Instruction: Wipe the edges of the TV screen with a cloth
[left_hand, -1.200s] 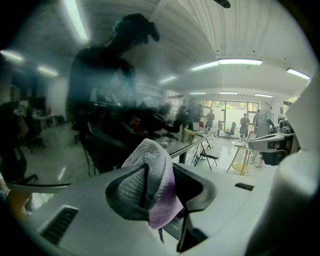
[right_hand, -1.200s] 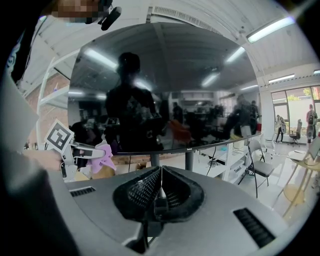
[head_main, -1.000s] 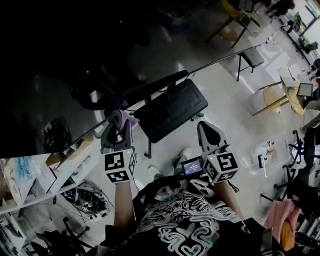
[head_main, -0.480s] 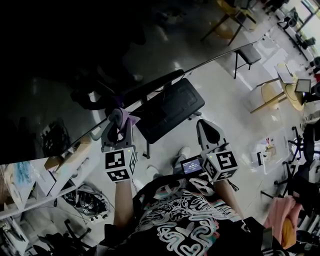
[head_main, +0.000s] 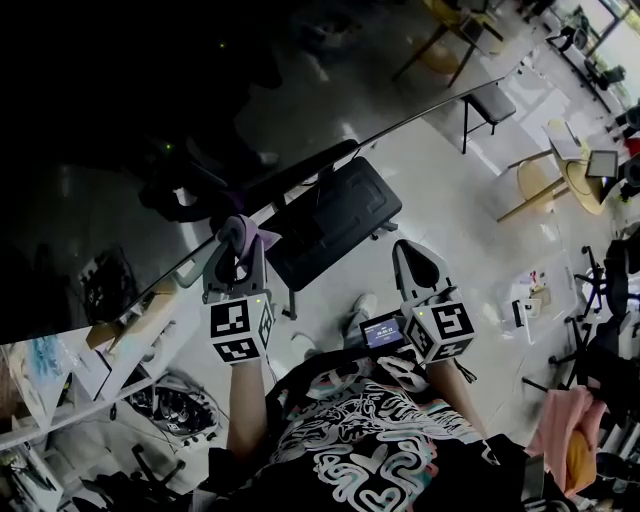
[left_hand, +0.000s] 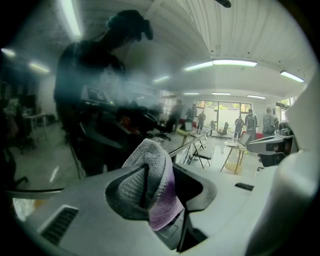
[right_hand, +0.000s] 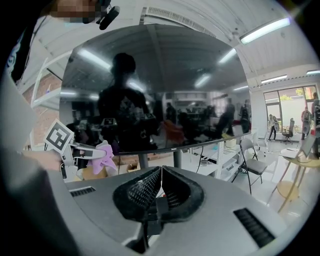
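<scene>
The big dark TV screen (head_main: 200, 110) fills the upper left of the head view, its bottom edge slanting up to the right. My left gripper (head_main: 238, 248) is shut on a grey and purple cloth (head_main: 242, 230), which sits right at that bottom edge. In the left gripper view the cloth (left_hand: 156, 175) bulges out between the jaws, close in front of the glossy screen (left_hand: 85, 105). My right gripper (head_main: 420, 265) hangs to the right, below the screen, shut and empty. The right gripper view shows the whole screen (right_hand: 160, 85), with the cloth (right_hand: 104, 155) at its lower left edge.
A black flat stand part (head_main: 335, 215) lies under the screen between the grippers. A folding chair (head_main: 490, 105) and a round yellow table (head_main: 565, 180) stand at the right. Cluttered shelves (head_main: 60, 370) sit at the lower left. Several people stand far off (left_hand: 245, 122).
Both grippers have stayed almost where they were, the left still holding the cloth at the screen's bottom edge. Only the head view has drifted slightly.
</scene>
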